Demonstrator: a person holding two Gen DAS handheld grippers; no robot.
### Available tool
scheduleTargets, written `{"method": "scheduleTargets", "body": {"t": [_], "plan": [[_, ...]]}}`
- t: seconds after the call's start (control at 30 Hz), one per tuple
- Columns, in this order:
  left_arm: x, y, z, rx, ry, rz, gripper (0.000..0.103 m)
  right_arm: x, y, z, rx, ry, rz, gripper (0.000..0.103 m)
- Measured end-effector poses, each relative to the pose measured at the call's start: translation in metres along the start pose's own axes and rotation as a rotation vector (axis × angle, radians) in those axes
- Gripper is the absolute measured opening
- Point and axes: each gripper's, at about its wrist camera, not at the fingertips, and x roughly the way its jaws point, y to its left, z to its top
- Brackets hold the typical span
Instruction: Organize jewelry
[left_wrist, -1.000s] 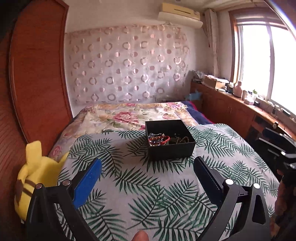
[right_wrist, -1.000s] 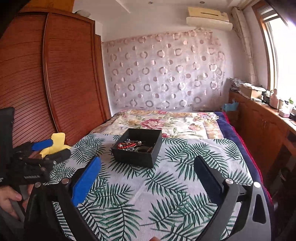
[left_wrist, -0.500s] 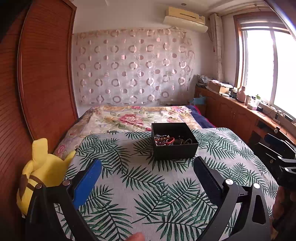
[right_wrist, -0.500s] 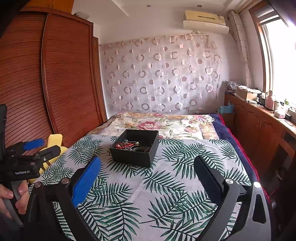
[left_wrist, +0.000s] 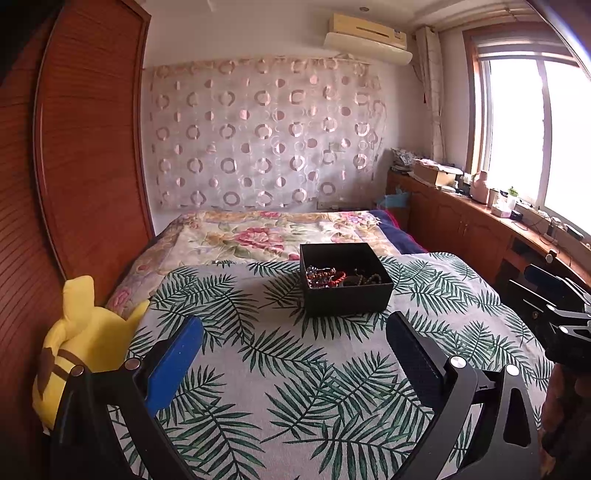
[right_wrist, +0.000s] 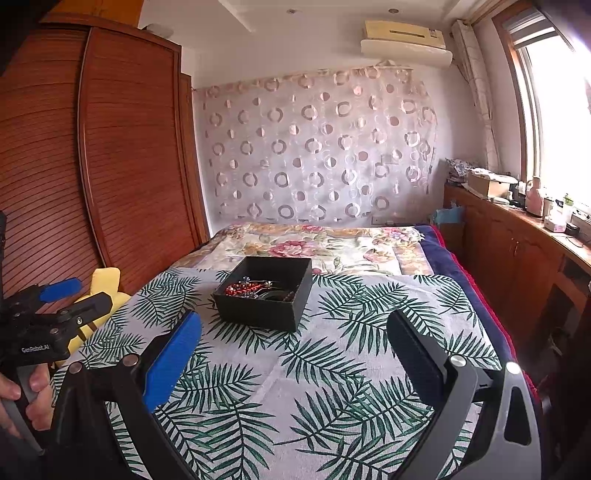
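Both grippers hang spread and empty over the palm-leaf cloth on the bed (left_wrist: 280, 373): the left gripper (left_wrist: 295, 339) and the right gripper (right_wrist: 295, 336), each well short of the black box (left_wrist: 345, 282). The box sits at about twelve o'clock from the left gripper and eleven o'clock from the right, with the red bead strand (left_wrist: 325, 276) and darker beads (left_wrist: 364, 277) tangled inside. The step looks like a reach in; best to come down from above, clear of the box walls, and pinch one strand only. Open cloth surrounds the box; the yellow plush toy (left_wrist: 79, 343) sits at nine o'clock by the wardrobe (left_wrist: 92, 147), the bed's edge falling away at three.
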Motion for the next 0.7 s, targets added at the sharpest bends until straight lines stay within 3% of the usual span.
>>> {"method": "scheduleTargets", "body": {"t": [0.7], "plan": [[-0.0072,-0.0027,0.0023,0.004,-0.008,-0.003,0.096,0.0021,-0.0001,-0.002,0.001,-0.002,-0.002,0.101]]}}
